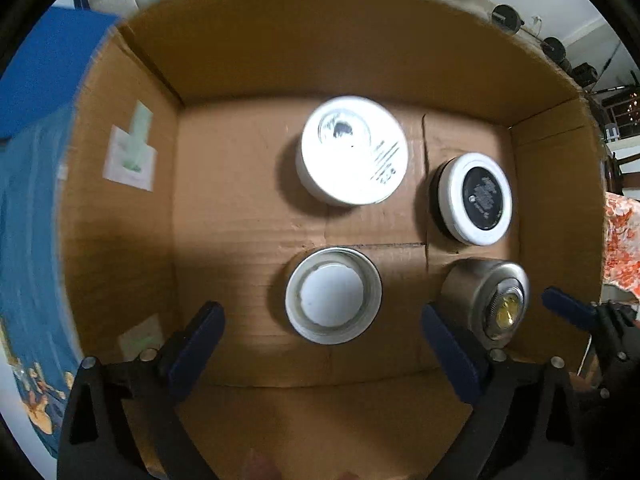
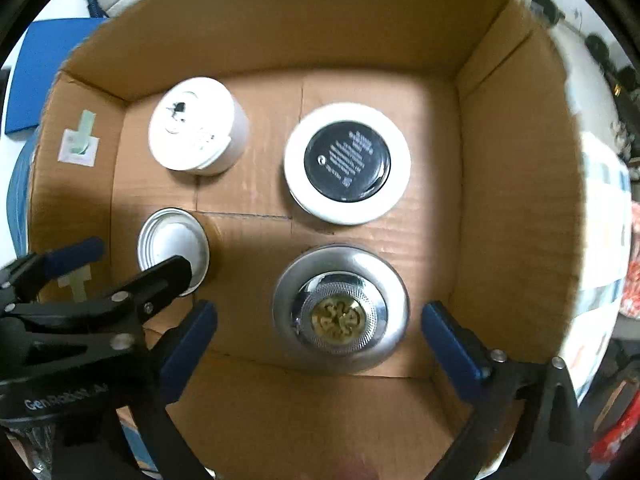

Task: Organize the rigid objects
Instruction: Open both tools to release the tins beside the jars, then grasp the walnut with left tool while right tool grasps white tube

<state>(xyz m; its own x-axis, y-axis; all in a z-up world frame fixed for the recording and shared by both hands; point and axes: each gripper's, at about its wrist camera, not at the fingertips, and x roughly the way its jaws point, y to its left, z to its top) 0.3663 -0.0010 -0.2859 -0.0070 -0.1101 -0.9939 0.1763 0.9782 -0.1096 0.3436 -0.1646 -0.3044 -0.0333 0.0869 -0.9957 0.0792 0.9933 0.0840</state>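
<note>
An open cardboard box (image 1: 320, 52) holds four round containers, and both grippers point down into it. Inside are a white tub (image 1: 352, 156), a white jar with a black lid (image 1: 478, 198), a small silver tin with a white centre (image 1: 333, 294) and a steel canister with a brass centre (image 1: 494, 300). My left gripper (image 1: 324, 344) stands open astride the silver tin, its blue pads clear of it. My right gripper (image 2: 320, 340) is open around the steel canister (image 2: 341, 308), with gaps on both sides. The left gripper (image 2: 120, 264) partly covers the silver tin (image 2: 172, 236) in the right wrist view.
The box's walls (image 2: 516, 184) rise on all sides, with a pale label (image 1: 130, 156) on the left one. Blue cloth (image 1: 28, 200) lies outside on the left, orange patterned fabric (image 1: 620, 240) on the right. Bare box floor (image 1: 232, 208) lies left of the tin.
</note>
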